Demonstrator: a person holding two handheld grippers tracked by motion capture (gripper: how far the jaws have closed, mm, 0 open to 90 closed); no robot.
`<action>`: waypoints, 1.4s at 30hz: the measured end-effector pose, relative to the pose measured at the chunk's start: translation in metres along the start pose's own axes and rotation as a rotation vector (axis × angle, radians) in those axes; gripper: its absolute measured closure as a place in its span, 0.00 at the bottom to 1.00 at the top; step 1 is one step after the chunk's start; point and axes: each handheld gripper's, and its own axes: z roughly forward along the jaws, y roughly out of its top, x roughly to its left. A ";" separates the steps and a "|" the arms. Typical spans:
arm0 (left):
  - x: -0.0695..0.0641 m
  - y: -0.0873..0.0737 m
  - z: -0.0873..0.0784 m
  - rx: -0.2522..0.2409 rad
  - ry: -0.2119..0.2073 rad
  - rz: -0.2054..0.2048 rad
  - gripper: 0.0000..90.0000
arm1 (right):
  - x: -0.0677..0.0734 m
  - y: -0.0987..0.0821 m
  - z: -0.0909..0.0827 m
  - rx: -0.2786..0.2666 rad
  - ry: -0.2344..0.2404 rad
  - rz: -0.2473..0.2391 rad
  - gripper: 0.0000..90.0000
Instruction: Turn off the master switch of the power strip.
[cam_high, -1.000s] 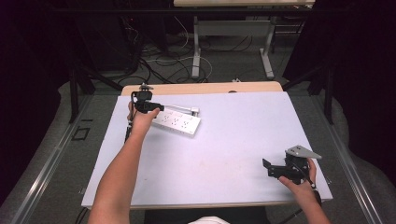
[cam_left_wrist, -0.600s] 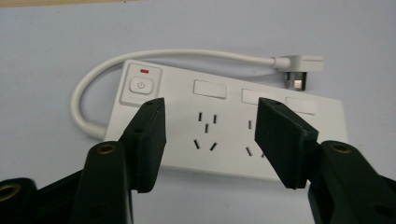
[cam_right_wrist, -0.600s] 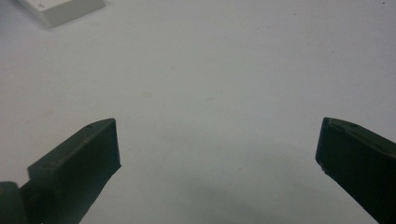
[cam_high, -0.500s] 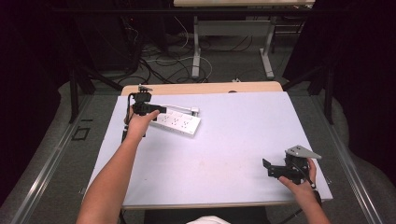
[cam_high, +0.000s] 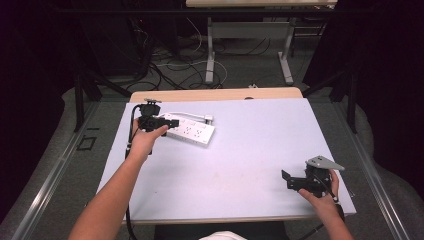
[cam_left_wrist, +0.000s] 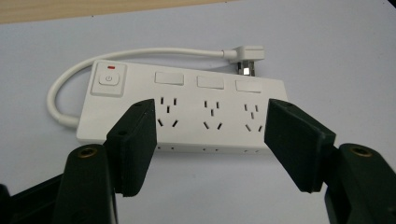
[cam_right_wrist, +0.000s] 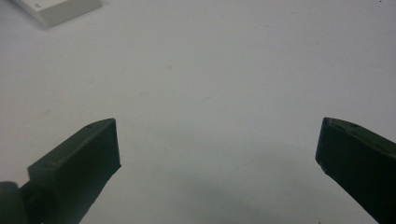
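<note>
Trouble could come from the strip (cam_high: 189, 129) first. It is a white power strip that lies flat on the worktop (cam_high: 240, 150), at about ten o'clock from the middle, with its button end near the left gripper (cam_high: 172, 123). That gripper sits just beside the strip's left end. In the left gripper view its jaws stand apart in front of the strip (cam_left_wrist: 187, 109), and nothing is pinched between them. The jaws have just been opening, so the strip is let go and lies free.

If the left gripper goes back for it, the jaws may be too close together for the long side. Then a jaw would bump the edge and push the strip away, maybe toward the worktop's far edge at twelve o'clock. The smooth white plastic looks slippery, so a grab near one end could let it swing and drop.

The cord (cam_left_wrist: 60, 100) loops out from the button end and runs along the back to the plug (cam_left_wrist: 245, 55). A jaw could hook that loop and drag the whole strip. The plug could also catch and tug the cord.

The right gripper (cam_high: 290, 181) rests well apart, at about four o'clock, with its jaws wide and empty over bare worktop (cam_right_wrist: 210, 70). It is too far off to steady the strip if it slides.
</note>
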 end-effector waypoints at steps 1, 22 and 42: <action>-0.001 -0.001 -0.002 -0.007 0.001 0.007 0.38 | 0.001 0.000 0.001 -0.009 -0.009 0.001 0.00; -0.012 -0.026 -0.039 -0.092 -0.018 0.059 0.18 | -0.001 0.001 -0.002 -0.016 -0.005 -0.007 0.00; -0.020 -0.062 -0.066 -0.150 -0.059 0.042 0.00 | 0.004 0.001 0.000 -0.009 0.002 -0.019 0.00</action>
